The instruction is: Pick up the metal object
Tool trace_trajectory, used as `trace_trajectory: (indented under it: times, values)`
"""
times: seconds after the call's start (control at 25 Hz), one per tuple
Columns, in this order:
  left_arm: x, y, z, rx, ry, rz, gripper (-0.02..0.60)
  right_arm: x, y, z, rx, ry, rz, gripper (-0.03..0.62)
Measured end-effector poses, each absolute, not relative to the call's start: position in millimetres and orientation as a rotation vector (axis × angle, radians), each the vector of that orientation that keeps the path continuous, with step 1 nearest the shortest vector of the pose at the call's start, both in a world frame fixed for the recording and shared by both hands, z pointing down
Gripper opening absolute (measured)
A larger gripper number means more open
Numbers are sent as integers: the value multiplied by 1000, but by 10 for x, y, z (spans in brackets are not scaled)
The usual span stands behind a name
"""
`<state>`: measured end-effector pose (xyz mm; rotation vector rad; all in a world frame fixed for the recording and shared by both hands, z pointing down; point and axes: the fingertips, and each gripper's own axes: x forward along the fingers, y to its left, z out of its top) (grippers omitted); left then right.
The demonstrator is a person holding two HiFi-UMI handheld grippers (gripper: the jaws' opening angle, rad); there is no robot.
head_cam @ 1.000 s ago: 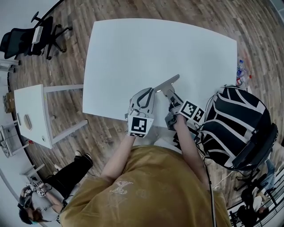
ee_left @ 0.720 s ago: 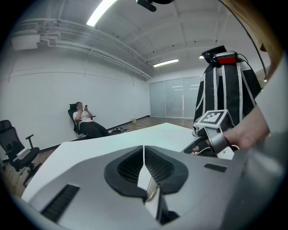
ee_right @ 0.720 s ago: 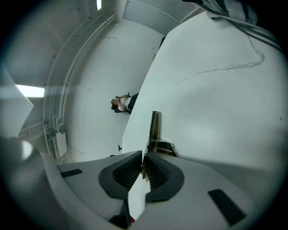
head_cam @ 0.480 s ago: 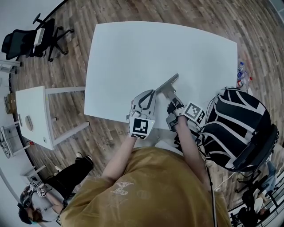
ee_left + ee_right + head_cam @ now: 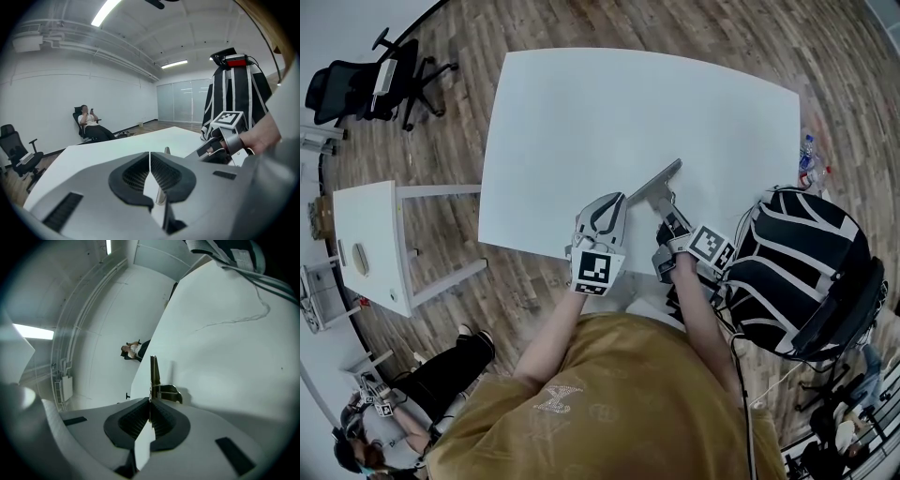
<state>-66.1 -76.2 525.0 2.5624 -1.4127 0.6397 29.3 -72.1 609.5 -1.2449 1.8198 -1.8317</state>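
The metal object (image 5: 655, 180) is a flat grey bar with a short bracket, lying slantwise near the front edge of the white table (image 5: 581, 112). My right gripper (image 5: 666, 205) is shut on the bracket end. In the right gripper view the bar (image 5: 153, 373) stands edge-on straight out of the closed right gripper (image 5: 150, 404). My left gripper (image 5: 616, 201) sits just left of the bar's near end, jaws shut. In the left gripper view, a sliver of the metal object (image 5: 166, 151) shows beyond the closed left gripper (image 5: 150, 161). I cannot tell whether the bar touches the table.
A black backpack with white stripes (image 5: 797, 262) rests on a chair at the table's right. A bottle (image 5: 807, 150) lies on the floor beyond it. A small white table (image 5: 366, 234) and an office chair (image 5: 366, 84) stand at the left. A person (image 5: 441, 375) sits lower left.
Almost nothing: both grippers and the metal object keep their places; the right gripper has drawn slightly back toward the table's front edge.
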Motion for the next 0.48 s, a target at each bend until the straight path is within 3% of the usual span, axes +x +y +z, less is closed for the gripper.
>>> trace_trajectory:
  times: [0.48]
  values:
    - [-587,-682,5151,2577,-1407,585,14,368,-669,5766,-1277,1978,-1665,9]
